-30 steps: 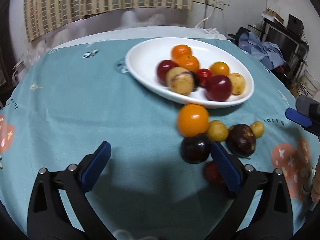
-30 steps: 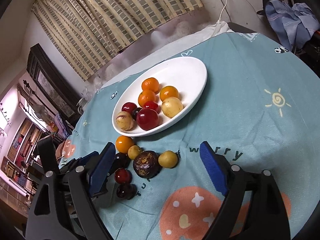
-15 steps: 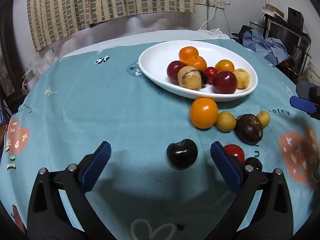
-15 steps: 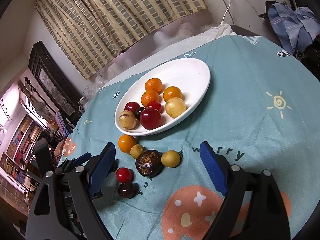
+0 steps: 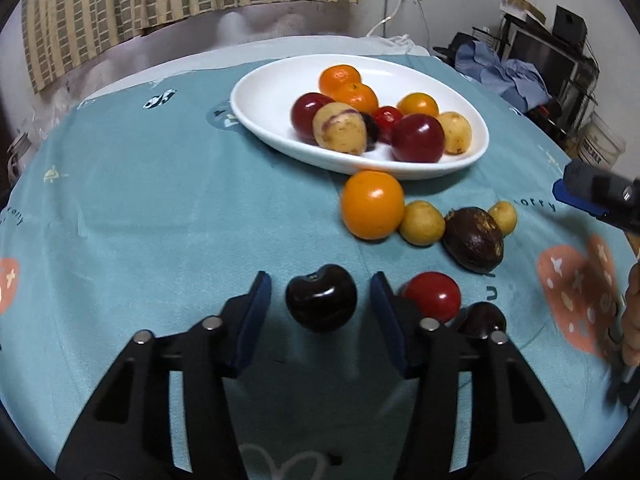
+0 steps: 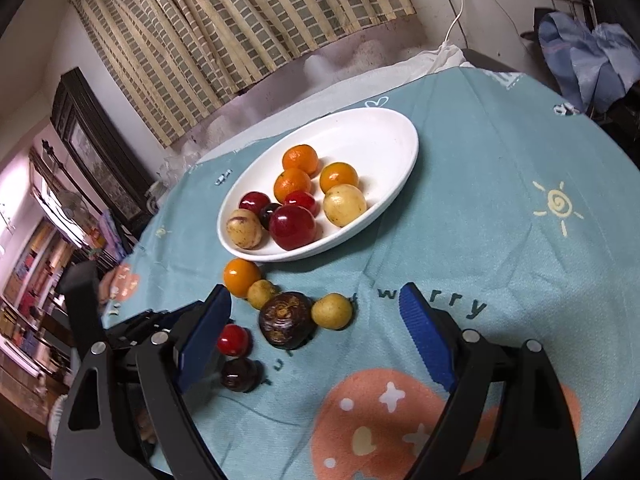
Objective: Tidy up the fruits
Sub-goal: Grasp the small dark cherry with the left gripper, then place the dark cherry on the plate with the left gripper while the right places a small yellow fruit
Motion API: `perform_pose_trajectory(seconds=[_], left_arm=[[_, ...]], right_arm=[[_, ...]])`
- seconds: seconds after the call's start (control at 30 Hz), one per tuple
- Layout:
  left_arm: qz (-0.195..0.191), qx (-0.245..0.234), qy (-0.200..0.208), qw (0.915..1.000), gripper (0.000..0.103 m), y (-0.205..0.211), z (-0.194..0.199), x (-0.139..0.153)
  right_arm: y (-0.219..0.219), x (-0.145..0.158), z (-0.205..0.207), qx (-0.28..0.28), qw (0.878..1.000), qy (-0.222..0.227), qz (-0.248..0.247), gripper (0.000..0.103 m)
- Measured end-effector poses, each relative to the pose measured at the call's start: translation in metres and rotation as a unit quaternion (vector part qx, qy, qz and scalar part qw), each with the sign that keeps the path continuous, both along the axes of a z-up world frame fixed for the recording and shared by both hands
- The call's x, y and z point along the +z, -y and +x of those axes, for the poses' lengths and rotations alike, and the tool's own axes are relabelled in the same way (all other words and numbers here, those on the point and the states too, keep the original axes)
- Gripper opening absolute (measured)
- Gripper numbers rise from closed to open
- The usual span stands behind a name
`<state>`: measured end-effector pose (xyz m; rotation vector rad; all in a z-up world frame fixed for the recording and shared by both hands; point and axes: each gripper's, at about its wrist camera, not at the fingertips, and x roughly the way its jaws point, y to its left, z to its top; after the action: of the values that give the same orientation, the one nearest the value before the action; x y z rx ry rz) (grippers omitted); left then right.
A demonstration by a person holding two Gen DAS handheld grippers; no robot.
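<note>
A white oval dish (image 5: 272,92) (image 6: 392,148) holds several oranges, red, yellow and dark fruits. On the teal cloth in front of it lie an orange (image 5: 372,204) (image 6: 241,277), two small yellow fruits (image 5: 422,223), a brown mangosteen (image 5: 474,245) (image 6: 285,320), a red fruit (image 5: 432,296) (image 6: 233,340) and a small dark fruit (image 5: 482,318) (image 6: 240,375). My left gripper (image 5: 320,300) is partly closed around a dark cherry (image 5: 321,298), pads close beside it but not touching. My right gripper (image 6: 316,338) is open and empty above the mangosteen.
The round table's teal cloth (image 5: 140,200) has printed figures. Curtains and a wall stand behind it; clothes and shelves (image 5: 516,72) are at the right. The right gripper's tip (image 5: 592,196) shows at the right edge of the left wrist view.
My left gripper has drawn back from the fruit cluster, centred on the dark cherry, and its jaws have narrowed around it. The right gripper has barely moved.
</note>
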<state>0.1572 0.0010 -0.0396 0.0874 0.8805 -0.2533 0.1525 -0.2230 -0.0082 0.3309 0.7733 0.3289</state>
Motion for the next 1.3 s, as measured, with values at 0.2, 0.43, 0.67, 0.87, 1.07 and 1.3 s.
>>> perform_pose_trajectory(seconds=[0.2, 0.43, 0.67, 0.87, 1.07, 1.3], left_arm=[[-0.018, 0.01, 0.002, 0.9998, 0.034, -0.007, -0.001, 0.001], [0.003, 0.005, 0.001, 1.0, 0.037, 0.001, 0.0, -0.001], [0.012, -0.012, 0.01, 0.9998, 0.034, 0.009, -0.003, 0.001], [0.015, -0.012, 0.004, 0.9998, 0.034, 0.009, -0.001, -0.001], [0.012, -0.012, 0.003, 0.9999, 0.034, 0.009, 0.0, -0.002], [0.015, -0.012, 0.003, 0.9998, 0.034, 0.009, -0.001, -0.002]], right_arm=[[-0.011, -0.003, -0.001, 0.008, 0.996, 0.023, -0.087, 0.071], [-0.027, -0.024, 0.003, 0.055, 0.991, -0.012, -0.124, 0.047], [-0.028, -0.031, 0.006, 0.06, 0.991, -0.024, -0.121, 0.045], [-0.026, -0.035, 0.016, 0.059, 0.993, -0.037, -0.094, 0.04], [-0.019, -0.038, 0.028, 0.07, 0.995, -0.045, -0.048, 0.024], [-0.016, -0.043, 0.04, 0.06, 0.996, -0.062, 0.007, 0.025]])
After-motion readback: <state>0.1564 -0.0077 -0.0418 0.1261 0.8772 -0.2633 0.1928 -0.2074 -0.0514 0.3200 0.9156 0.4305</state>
